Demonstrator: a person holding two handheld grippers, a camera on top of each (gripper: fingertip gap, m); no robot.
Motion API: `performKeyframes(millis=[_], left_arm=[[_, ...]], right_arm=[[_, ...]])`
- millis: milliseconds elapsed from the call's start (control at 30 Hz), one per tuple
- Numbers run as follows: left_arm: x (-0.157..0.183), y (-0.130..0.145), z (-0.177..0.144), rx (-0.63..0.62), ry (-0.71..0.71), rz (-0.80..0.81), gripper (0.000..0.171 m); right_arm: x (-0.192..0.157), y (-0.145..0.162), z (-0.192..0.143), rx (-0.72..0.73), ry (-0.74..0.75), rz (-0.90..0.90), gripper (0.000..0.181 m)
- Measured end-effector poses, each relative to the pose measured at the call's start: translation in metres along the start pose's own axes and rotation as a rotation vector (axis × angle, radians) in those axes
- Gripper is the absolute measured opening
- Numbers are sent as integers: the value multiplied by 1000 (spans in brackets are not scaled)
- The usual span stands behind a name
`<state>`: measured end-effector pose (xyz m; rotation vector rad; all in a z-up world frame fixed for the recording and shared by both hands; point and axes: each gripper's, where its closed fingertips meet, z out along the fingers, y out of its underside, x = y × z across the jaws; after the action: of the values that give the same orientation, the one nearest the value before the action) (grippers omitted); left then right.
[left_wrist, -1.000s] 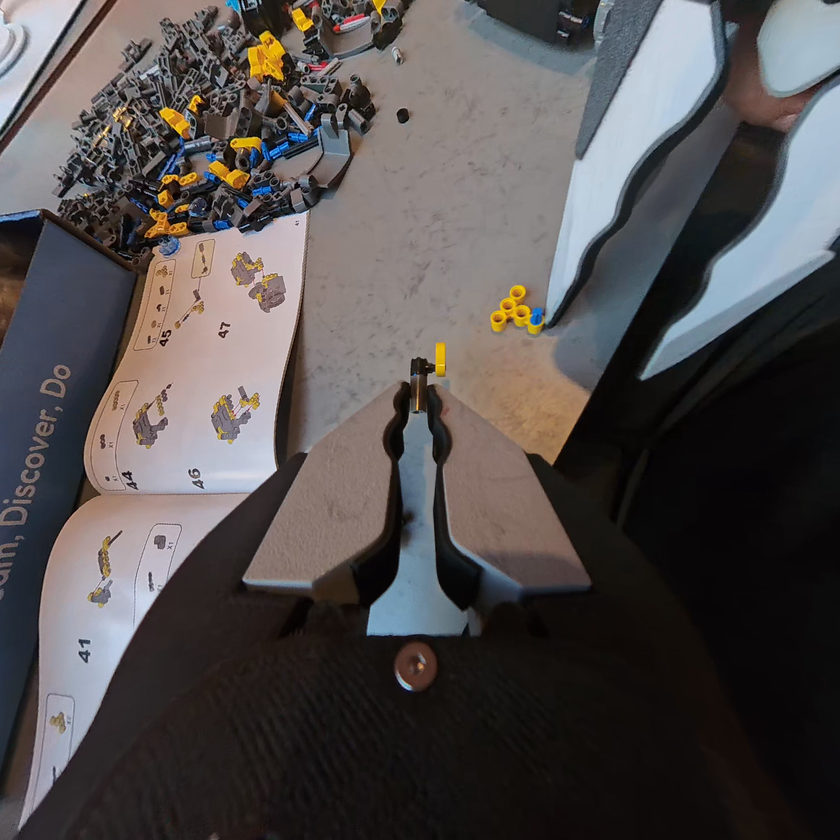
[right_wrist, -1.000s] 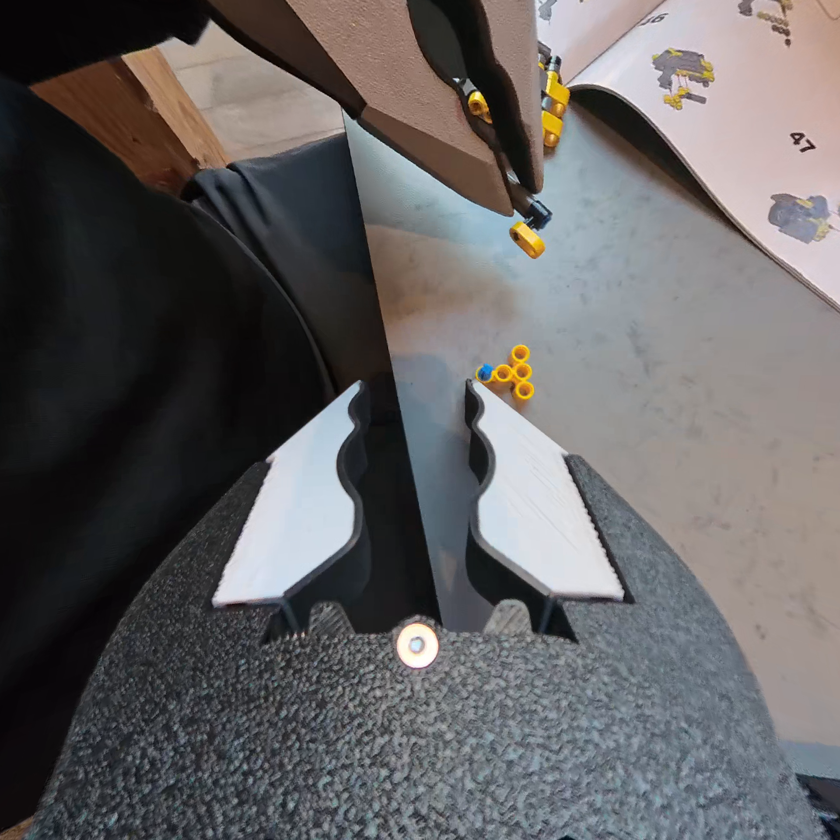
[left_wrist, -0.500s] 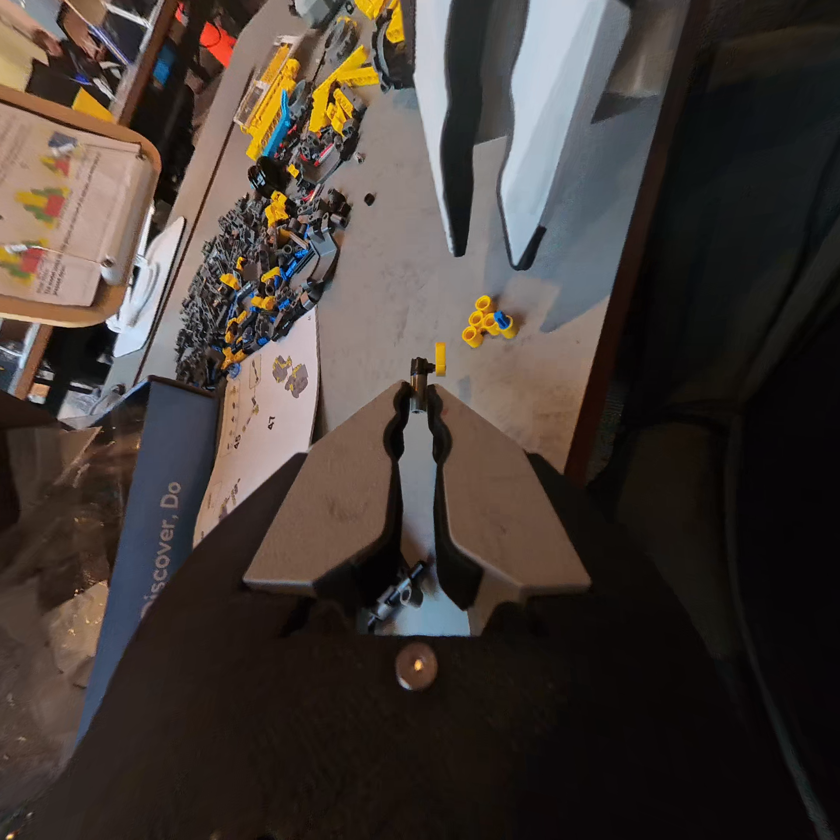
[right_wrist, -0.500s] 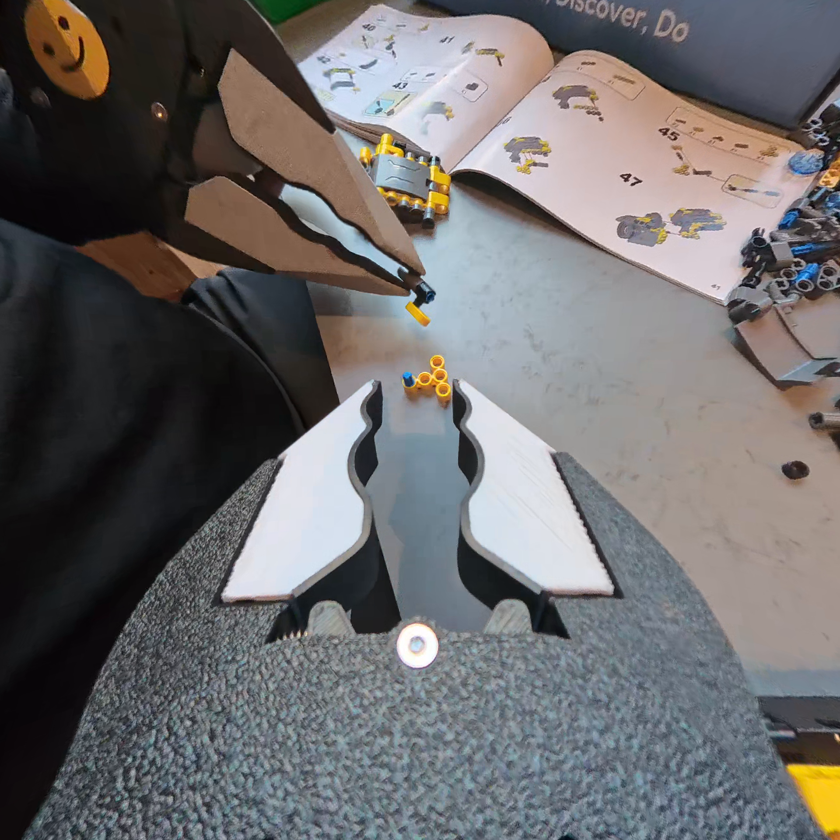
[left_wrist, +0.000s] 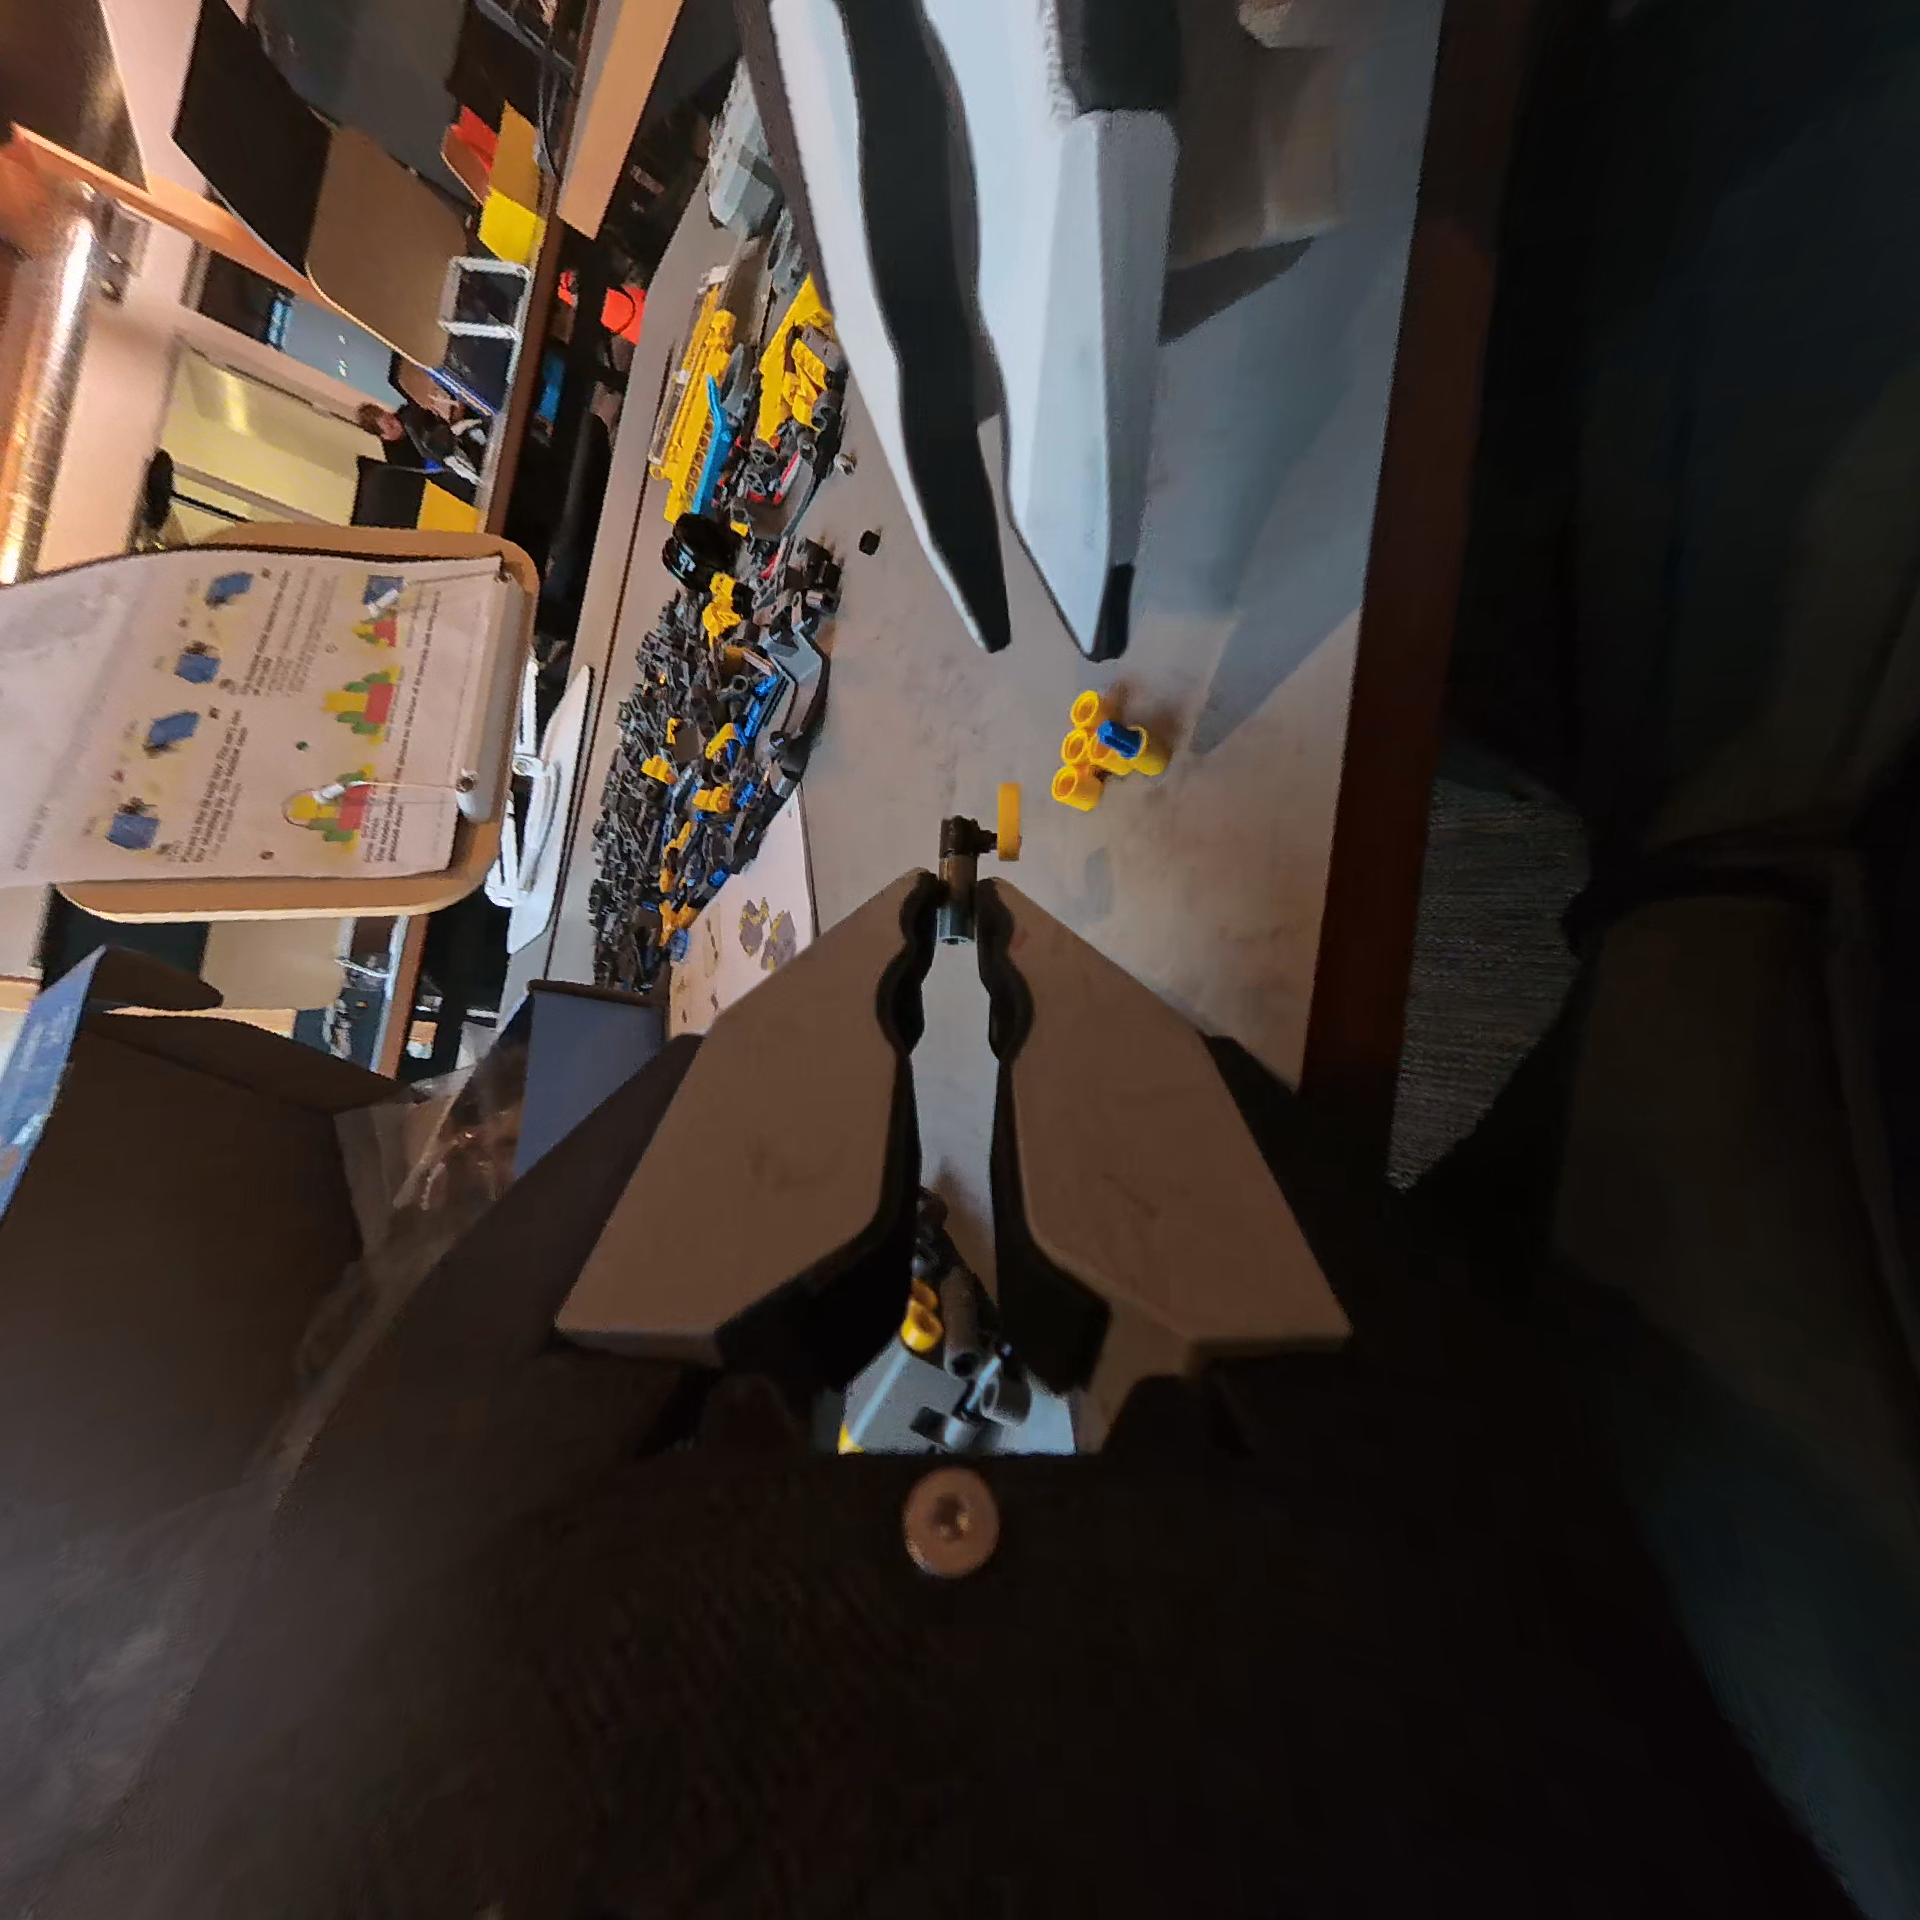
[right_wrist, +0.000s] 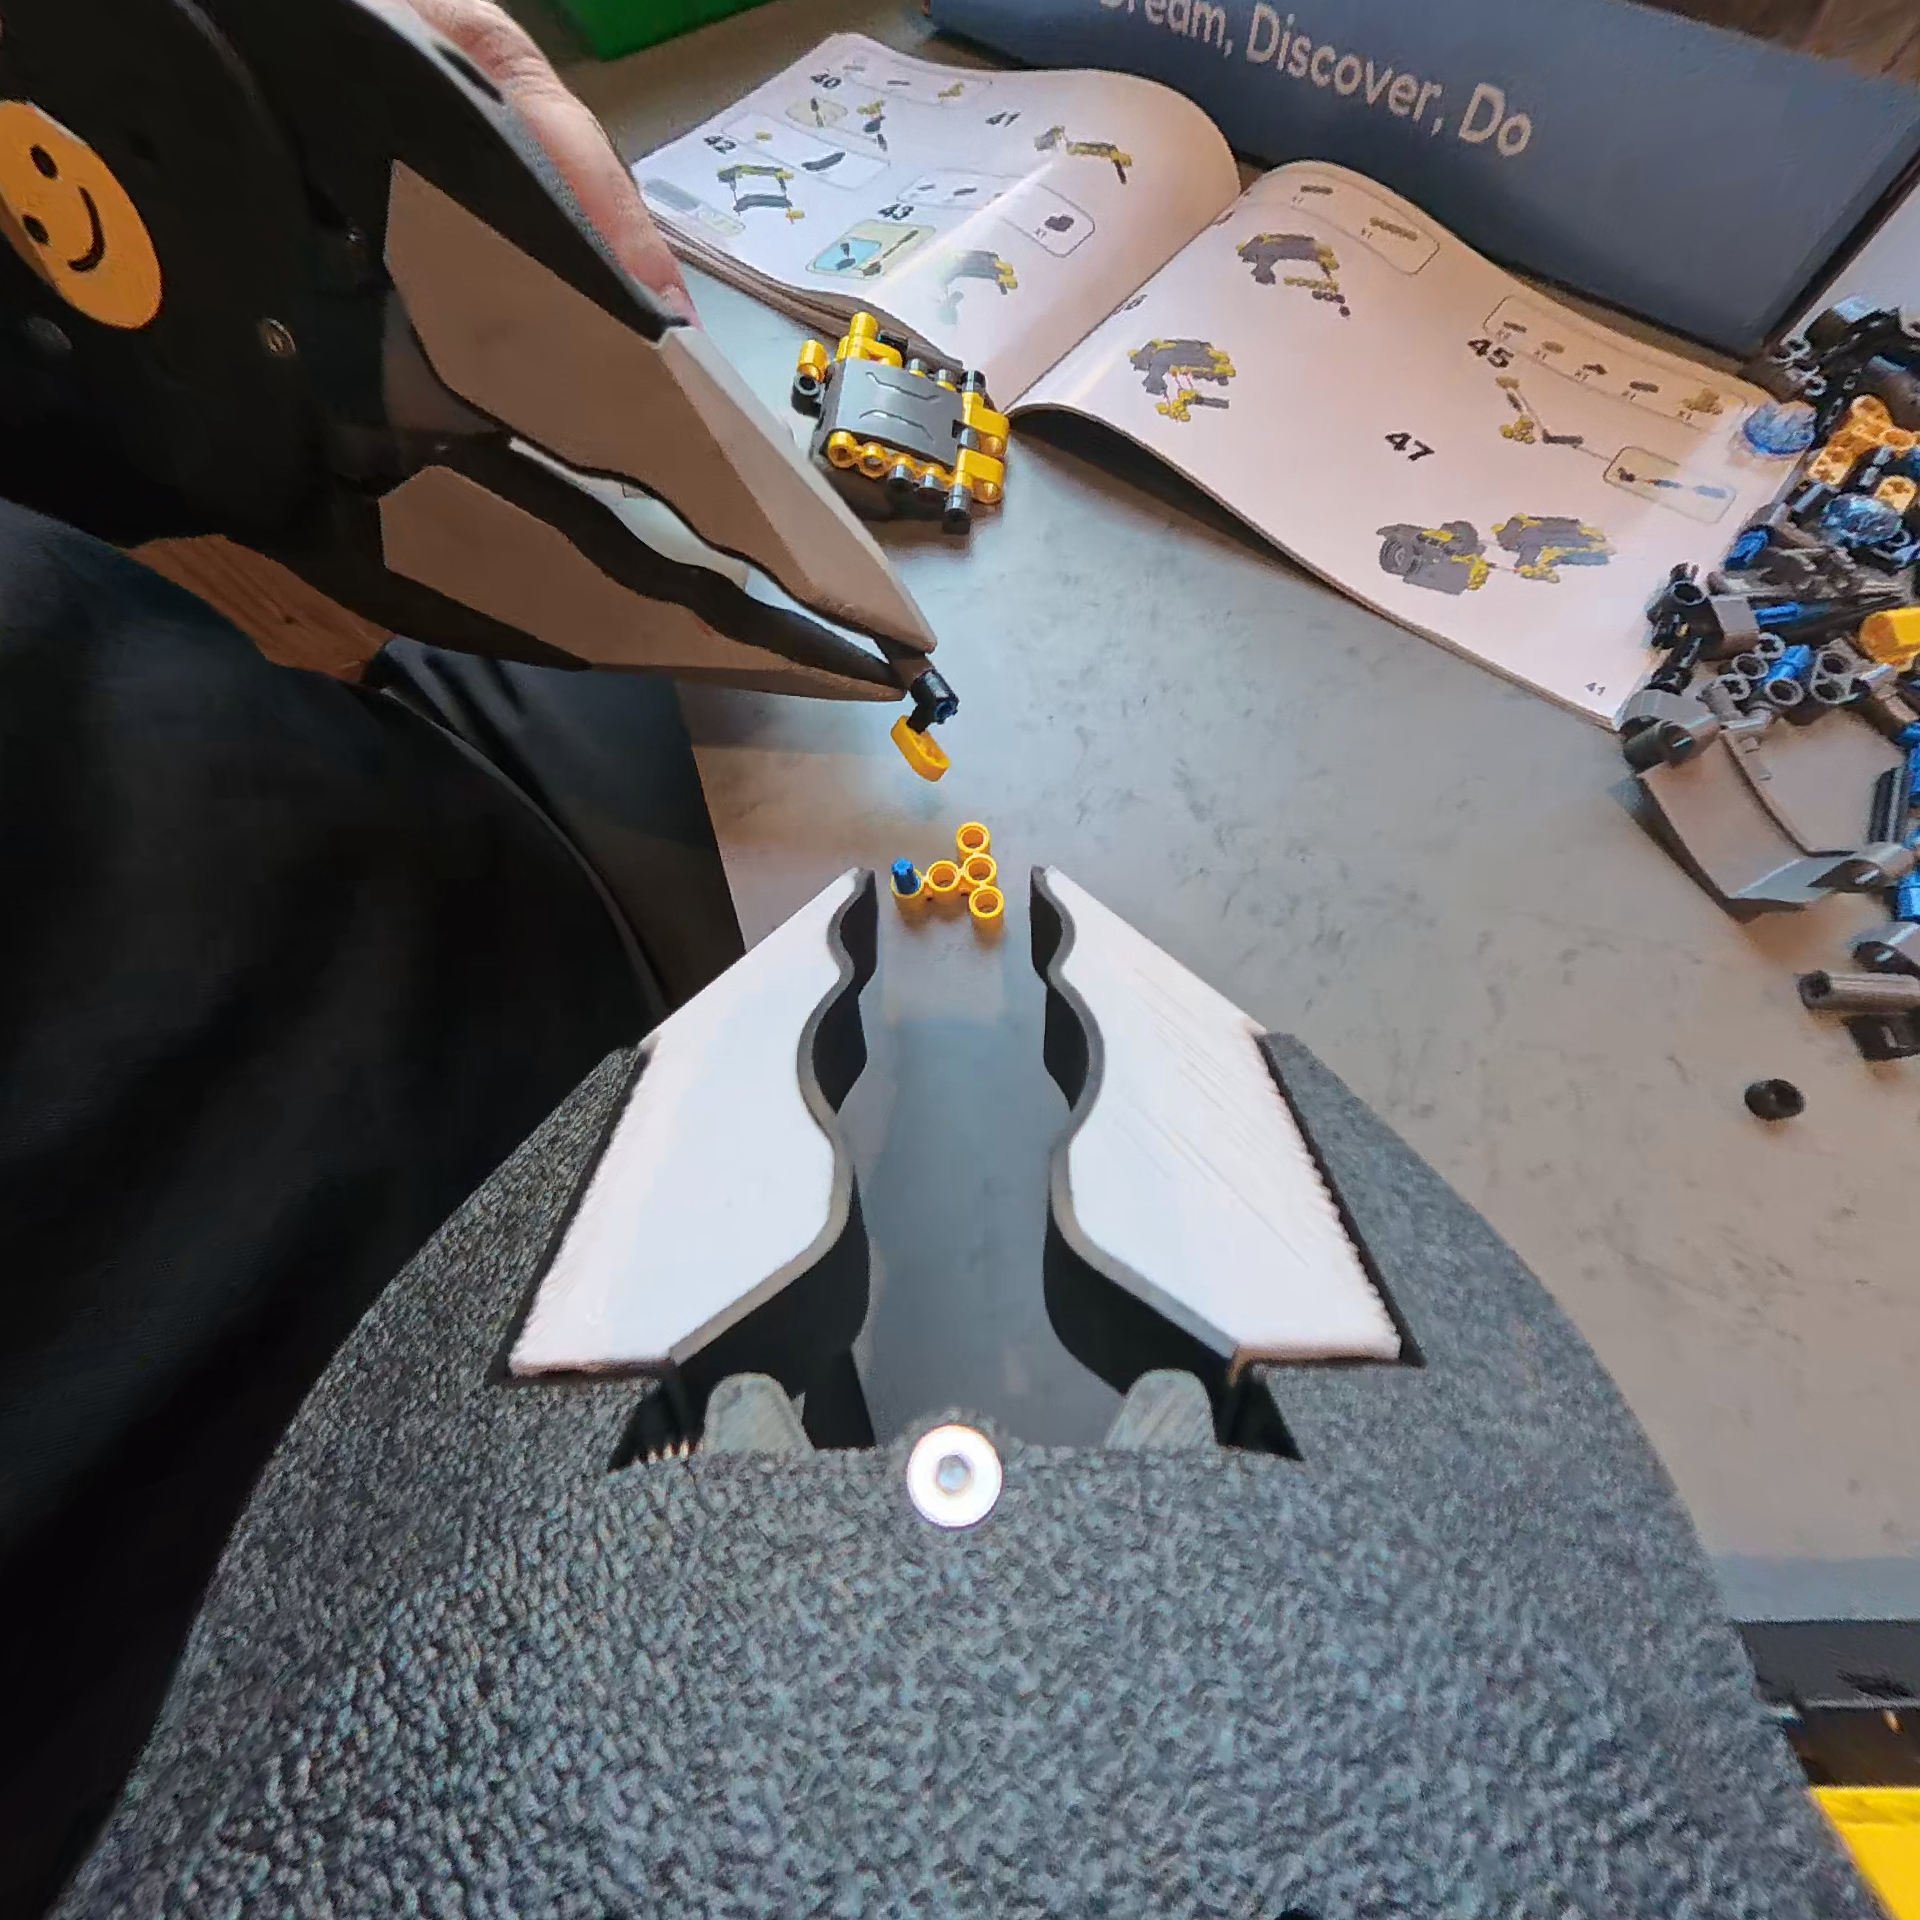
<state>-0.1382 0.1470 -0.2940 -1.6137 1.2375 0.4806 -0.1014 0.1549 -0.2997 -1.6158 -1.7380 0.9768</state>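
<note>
Left gripper (left_wrist: 956, 899) clamps a small black-and-yellow pin piece (left_wrist: 975, 831) aloft; right gripper (right_wrist: 948, 878), jaws apart and empty, hovers just near of the yellow connector cluster (right_wrist: 961, 883).

Shared workspace, desks (left_wrist: 623, 540), parts pile (left_wrist: 707, 769)

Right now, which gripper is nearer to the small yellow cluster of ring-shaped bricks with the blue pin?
Right. The right gripper sits open just before the yellow ring cluster, jaws flanking it. The left gripper, shut on a black pin with yellow connector, is above and beyond it.
</note>
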Motion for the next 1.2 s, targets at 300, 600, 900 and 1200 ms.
performKeyframes(millis=[300,600,900,1200], left_arm=[[1,-12,-4,49,-55,162,5],[4,-20,-6,59,-91,253,5],[6,-24,-7,75,-116,309,4],[10,-25,-7,100,-49,225,5]], right_arm=[[-2,-7,-1,19,-13,-8,24],[-15,-17,2,26,-100,-18,16],[-20,-11,9,-27,-131,-59,7],[-23,-14,4,-20,-162,-72,28]])
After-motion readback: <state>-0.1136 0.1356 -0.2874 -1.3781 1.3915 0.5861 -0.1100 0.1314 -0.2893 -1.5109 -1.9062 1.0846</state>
